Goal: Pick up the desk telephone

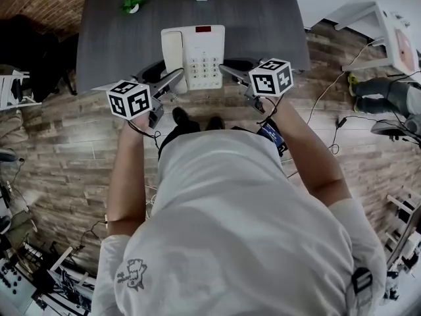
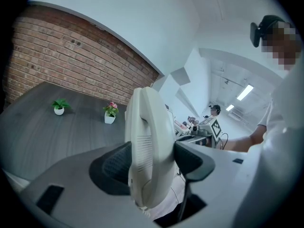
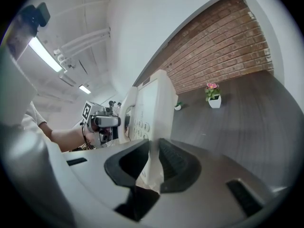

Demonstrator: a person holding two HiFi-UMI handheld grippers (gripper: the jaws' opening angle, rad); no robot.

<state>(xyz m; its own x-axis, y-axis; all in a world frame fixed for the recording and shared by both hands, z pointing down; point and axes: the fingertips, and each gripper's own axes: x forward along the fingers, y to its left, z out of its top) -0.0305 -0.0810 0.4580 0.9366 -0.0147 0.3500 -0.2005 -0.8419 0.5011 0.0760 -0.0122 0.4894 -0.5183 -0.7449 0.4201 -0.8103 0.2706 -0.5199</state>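
Step in hand: two-sided lift of the desk telephone (image 1: pixel 194 56).

Left tongs (image 2: pixel 153 161) pinch the handset side. Right tongs (image 3: pixel 151 164) pinch the opposite edge of the body, beside the keypad (image 1: pixel 205 68). Both sets of pads press on plastic with no gap visible.

Position: the phone hangs between the two tongs over the near edge of the desk (image 1: pixel 112 45), keys facing up in the head view. I cannot tell for certain whether its base is clear of the desk top.

To do it well: raise both hands at the same rate. Hold the body level so the handset (image 1: pixel 172 48) does not slide out of its cradle. Squeeze evenly, since the right grip is on a thin edge and could pivot.

Appearance: off-white plastic, handset lying along the left side, grid of pale keys, small dark red display (image 1: pixel 203 29) at the top. There are slotted vents on the handset side. No cord made out.
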